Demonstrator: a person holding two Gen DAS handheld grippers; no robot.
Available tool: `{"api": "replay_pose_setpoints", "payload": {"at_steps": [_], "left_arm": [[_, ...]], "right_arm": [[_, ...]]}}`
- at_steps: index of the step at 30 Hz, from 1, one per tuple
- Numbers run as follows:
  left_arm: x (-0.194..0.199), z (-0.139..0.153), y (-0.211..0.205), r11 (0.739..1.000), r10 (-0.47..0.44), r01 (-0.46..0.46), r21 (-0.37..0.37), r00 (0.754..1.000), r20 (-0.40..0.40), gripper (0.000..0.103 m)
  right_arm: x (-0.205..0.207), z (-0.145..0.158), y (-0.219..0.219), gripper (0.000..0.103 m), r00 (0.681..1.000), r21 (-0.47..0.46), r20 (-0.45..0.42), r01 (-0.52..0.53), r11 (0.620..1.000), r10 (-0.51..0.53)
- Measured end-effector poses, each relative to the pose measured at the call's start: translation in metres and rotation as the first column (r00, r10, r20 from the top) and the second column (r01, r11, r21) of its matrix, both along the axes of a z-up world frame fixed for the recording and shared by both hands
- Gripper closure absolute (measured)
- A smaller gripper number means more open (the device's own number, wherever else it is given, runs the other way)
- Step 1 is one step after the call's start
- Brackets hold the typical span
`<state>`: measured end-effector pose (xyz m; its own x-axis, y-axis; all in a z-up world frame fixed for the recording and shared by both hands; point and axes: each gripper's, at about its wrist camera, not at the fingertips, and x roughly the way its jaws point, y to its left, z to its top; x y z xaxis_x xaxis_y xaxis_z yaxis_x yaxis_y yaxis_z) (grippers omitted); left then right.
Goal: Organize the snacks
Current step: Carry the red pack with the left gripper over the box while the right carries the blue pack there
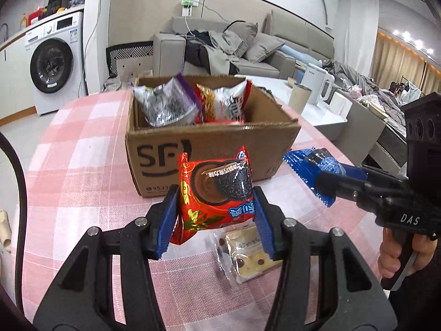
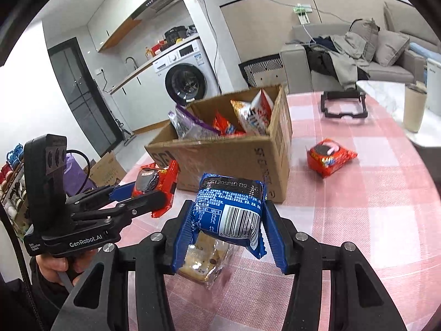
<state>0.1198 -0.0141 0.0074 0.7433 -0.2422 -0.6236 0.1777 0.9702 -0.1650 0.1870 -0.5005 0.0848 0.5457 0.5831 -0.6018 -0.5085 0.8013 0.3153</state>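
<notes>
Red Oreo packet (image 1: pixel 216 190), glossy and upright, clamped in left claw (image 1: pixel 215 215) at lower centre; blue Oreo packet (image 2: pixel 231 215), barcode outward, clamped in right claw (image 2: pixel 228 234) likewise. Cardboard box (image 1: pixel 209 149) straight ahead of both claws and above centre, open-topped, part-filled with snack bags. Clear-wrapped biscuit pack (image 1: pixel 244 251) and second red packet (image 2: pixel 330 158) loose on checked surface (image 2: pixel 358 220).

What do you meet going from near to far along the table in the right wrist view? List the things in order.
Clear-wrapped biscuit pack → blue snack pack held in the right gripper → cardboard box of snacks → black frame at the table's far edge.
</notes>
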Motion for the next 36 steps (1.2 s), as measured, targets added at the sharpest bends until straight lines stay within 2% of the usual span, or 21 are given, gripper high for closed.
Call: {"api": "replay_pose_setpoints", "payload": {"at_steps": [14,25,36], "left_arm": [[-0.032,0.05,0.021,0.999,0.033,-0.033,-0.002,0.996,0.085,0.054],[-0.013,0.075,0.011,0.999,0.044,-0.046,0.011,0.992,0.119,0.054],[0.013,0.094,0.002,0.998,0.039,-0.045,0.039,0.988,0.147,0.054]], "right_arm": [[-0.008,0.046,0.003,0.053,0.995,-0.018,0.103,-0.008,1.0,0.01],[-0.001,0.07,0.012,0.053,0.989,-0.017,0.148,-0.012,1.0,0.015],[0.021,0.077,0.021,0.053,0.987,-0.01,0.16,-0.007,1.0,0.009]]}}
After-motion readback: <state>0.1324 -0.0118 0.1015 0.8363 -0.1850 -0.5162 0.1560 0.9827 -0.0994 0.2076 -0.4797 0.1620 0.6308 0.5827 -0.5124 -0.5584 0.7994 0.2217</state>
